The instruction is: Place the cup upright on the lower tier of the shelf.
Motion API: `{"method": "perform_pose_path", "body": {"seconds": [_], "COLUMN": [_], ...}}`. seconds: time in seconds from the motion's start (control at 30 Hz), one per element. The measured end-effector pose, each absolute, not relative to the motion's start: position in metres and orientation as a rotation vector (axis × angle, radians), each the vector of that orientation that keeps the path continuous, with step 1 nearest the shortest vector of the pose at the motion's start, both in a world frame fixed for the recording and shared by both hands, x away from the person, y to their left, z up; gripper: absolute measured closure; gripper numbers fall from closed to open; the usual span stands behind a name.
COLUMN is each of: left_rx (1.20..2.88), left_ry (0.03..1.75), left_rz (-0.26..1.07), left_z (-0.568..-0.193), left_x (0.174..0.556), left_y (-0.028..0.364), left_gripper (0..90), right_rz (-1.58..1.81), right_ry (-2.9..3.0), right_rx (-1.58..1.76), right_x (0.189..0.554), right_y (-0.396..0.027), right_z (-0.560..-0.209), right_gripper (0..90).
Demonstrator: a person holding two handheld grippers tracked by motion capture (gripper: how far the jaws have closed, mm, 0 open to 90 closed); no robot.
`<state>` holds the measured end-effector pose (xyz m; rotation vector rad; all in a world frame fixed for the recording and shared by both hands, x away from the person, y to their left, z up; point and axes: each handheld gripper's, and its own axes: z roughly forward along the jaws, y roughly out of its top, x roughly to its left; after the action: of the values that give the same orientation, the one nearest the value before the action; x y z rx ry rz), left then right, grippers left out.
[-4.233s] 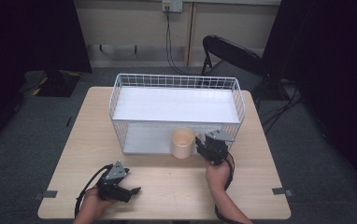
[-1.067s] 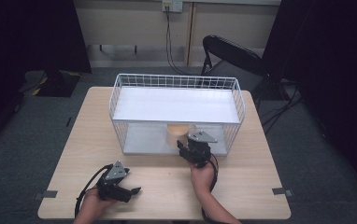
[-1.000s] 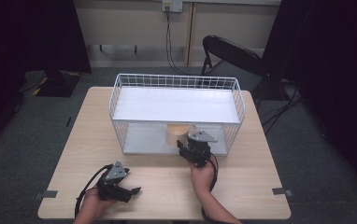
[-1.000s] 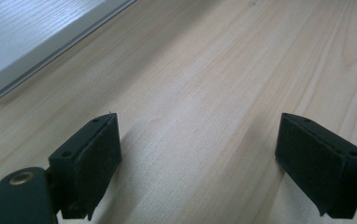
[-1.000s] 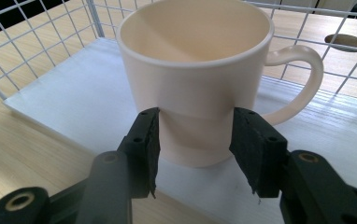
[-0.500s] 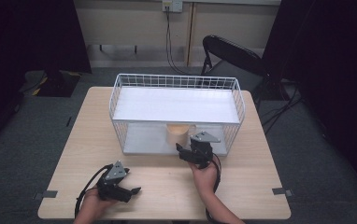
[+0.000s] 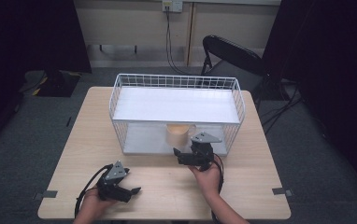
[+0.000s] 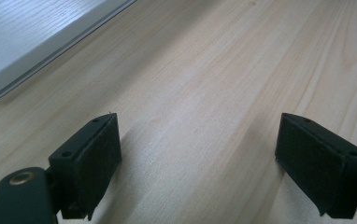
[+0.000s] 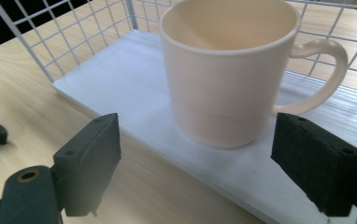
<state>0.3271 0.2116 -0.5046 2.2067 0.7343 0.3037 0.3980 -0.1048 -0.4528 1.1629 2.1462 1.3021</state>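
A cream mug [image 7: 178,134] [image 9: 223,74] stands upright on the lower shelf [image 9: 134,84] of a white wire rack [image 7: 176,81], near the shelf's front edge, handle to the right in the right gripper view. My right gripper [image 7: 182,154] [image 9: 212,140] is just in front of it. Its jaws have just been opening and stand open, with the mug just ahead of the gap and neither pad touching it. My left gripper [image 7: 132,191] [image 8: 197,154] rests open and holds nothing, low over the wooden table [image 7: 167,186] near the front edge.
The rack has a white top shelf [image 7: 176,105] and wire walls at its sides and back. A black chair [image 7: 232,53] stands behind the table. Tape marks [image 7: 279,191] sit near the table's front corners. Dark floor surrounds the table.
The mug went from the table in front of the rack onto its lower shelf with my right gripper. Over the last second that gripper has let go and drawn back slightly. The left gripper stayed put.
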Motion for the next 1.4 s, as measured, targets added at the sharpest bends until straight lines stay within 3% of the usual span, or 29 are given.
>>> {"method": "perform_pose_path", "body": {"seconds": [1.4], "left_rx": [2.208], "left_ry": [0.733], "left_rz": [0.306], "left_z": [-0.505], "left_x": [0.327], "left_y": [0.212], "left_gripper": [13.9], "right_rz": [1.359], "right_ry": [2.303], "right_rx": [1.031], "right_x": [0.370], "right_y": [-0.177], "right_z": [-0.451], "right_gripper": [15.5]}}
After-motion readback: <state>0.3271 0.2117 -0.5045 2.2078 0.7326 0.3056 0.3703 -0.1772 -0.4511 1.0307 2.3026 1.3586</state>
